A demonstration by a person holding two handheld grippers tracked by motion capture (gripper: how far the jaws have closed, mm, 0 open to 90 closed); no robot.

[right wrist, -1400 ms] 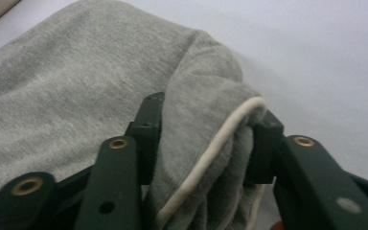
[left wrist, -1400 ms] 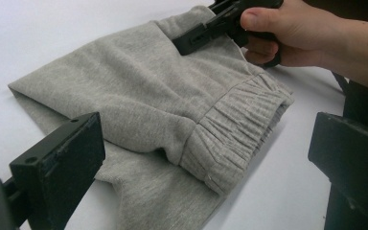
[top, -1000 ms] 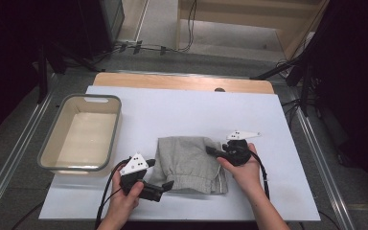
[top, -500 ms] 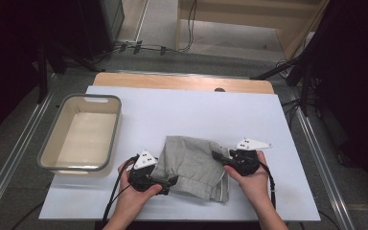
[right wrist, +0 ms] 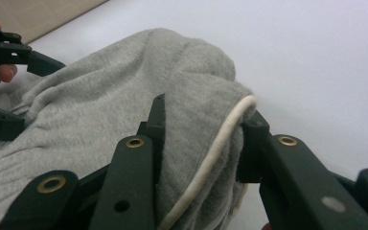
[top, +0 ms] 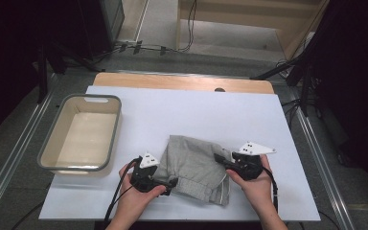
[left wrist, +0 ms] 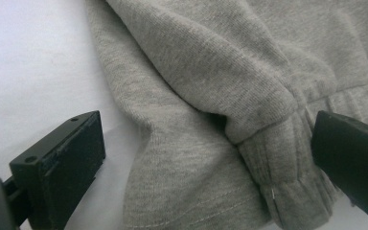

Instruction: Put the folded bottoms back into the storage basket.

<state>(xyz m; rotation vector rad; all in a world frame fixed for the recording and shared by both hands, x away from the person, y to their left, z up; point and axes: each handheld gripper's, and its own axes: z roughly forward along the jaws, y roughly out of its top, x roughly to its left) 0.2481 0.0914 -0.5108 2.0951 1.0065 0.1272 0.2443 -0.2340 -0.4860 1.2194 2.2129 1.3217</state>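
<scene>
Right gripper (right wrist: 199, 139) clamped on the grey sweatpants' (top: 196, 165) bunched edge, white drawstring (right wrist: 215, 158) caught between the jaws. Left gripper (left wrist: 206, 158) wide open, straddling the ribbed cuff (left wrist: 287, 167) at the white table's (top: 187, 110) near edge. Cuff dead ahead, ready for closing.

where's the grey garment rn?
In the high view, the folded grey knit garment lies on the white table sheet near its front edge, between the two grippers and right of the beige plastic basin.

High view overhead, facing forward-down; gripper views close; all share garment (top: 196, 165).
</scene>
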